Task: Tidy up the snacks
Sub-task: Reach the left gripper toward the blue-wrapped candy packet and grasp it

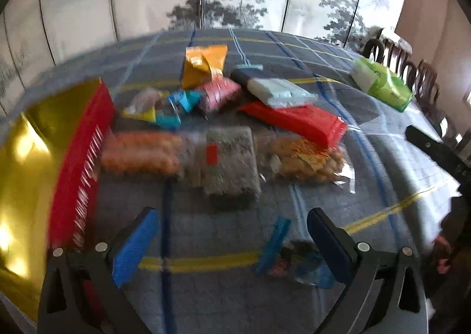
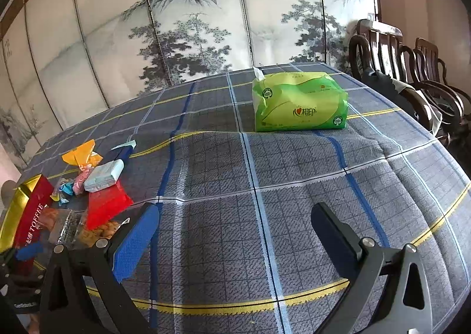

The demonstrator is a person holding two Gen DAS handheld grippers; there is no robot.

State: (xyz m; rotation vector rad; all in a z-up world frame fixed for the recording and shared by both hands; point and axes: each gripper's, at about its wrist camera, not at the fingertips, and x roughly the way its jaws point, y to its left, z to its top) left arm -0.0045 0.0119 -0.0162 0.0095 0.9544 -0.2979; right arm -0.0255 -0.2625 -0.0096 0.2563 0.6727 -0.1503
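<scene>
Left gripper (image 1: 232, 234): jaws spread wide, empty, above the table (image 1: 368, 186).
Right gripper (image 2: 235, 228): released, holding nothing, over bare checked cloth near the table's front edge.
Snacks (image 1: 223, 154): clustered toward the table's left side; orange bag (image 1: 203, 66) farthest back, red packet (image 1: 297, 122) beside clear packs of biscuits.
Small wrapped sweets (image 1: 297, 260): just beside the left gripper's right finger, by the front edge.
Toffee box (image 2: 29, 222): red and gold, at the left edge.
Tissue pack (image 2: 300, 101): green, toward the far right corner, well apart from the snacks.
</scene>
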